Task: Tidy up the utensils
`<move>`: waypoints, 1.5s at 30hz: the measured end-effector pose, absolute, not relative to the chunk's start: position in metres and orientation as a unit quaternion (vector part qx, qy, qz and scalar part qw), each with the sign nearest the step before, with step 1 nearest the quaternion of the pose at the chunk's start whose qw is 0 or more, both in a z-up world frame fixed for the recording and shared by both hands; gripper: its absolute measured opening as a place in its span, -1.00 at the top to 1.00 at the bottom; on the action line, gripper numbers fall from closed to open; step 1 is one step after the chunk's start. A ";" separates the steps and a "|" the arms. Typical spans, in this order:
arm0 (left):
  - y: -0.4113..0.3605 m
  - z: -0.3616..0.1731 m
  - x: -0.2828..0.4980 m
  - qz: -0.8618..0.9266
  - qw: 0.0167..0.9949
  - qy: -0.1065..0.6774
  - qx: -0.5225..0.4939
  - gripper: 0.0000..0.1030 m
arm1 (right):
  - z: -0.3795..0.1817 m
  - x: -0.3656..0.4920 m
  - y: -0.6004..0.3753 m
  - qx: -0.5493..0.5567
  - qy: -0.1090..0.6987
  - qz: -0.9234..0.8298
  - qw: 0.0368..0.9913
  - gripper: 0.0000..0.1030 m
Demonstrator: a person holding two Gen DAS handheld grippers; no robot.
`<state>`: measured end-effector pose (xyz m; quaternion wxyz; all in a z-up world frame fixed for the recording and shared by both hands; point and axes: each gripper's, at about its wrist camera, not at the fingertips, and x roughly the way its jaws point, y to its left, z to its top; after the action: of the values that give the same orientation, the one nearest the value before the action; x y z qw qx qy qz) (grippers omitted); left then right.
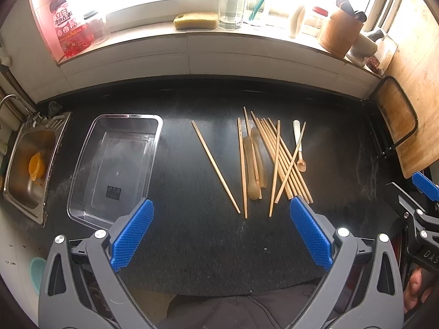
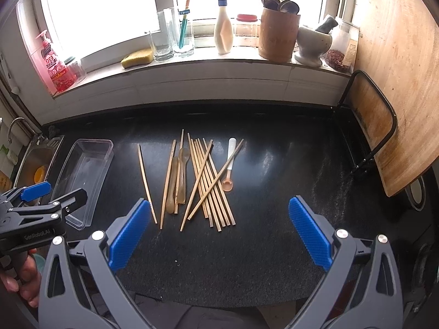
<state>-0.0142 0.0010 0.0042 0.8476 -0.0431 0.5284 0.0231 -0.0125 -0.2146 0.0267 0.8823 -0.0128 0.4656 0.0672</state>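
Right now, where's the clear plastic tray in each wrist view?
Left wrist: clear plastic tray sits left of centre, between the sink and the lone chopstick.
Right wrist: tray at far left, partly behind the left hand-held gripper.
Shared landmark: yellow sponge on the windowsill.

From my right hand-held gripper (image 2: pixel 219 233) cam: jaws spread wide, nothing between them, hovering over the black worktop (image 2: pixel 274 181). Straight ahead is a messy bundle of wooden chopsticks (image 2: pixel 211 186), some crossing each other. Left of that, a couple of translucent spoons (image 2: pixel 179 181) lying among a few more sticks, and one lone chopstick (image 2: pixel 146 181) off by itself further left. A small pink spoon with a white handle (image 2: pixel 230 167) sits at the bundle's right edge. The clear plastic tray (image 2: pixel 82 175) is empty at far left, next to the sink (image 2: pixel 33 164). My left hand-held gripper (image 2: pixel 55 194) pokes in near the tray, jaws apart too.
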 end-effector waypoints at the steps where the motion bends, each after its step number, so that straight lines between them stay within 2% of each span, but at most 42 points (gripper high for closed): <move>1: 0.001 0.004 -0.014 0.023 0.848 0.528 -0.043 -0.88 | 0.027 -0.012 -0.214 -0.013 0.466 0.068 0.882 -0.89; 45: 0.006 -0.020 0.011 0.035 0.827 0.558 -0.061 -0.88 | 0.007 0.020 -0.210 -0.014 0.493 0.080 0.866 -0.89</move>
<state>0.0115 0.0059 -0.0203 0.8271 -0.0610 0.5577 0.0349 0.0198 -0.2101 0.0074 0.8662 -0.0143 0.4931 0.0796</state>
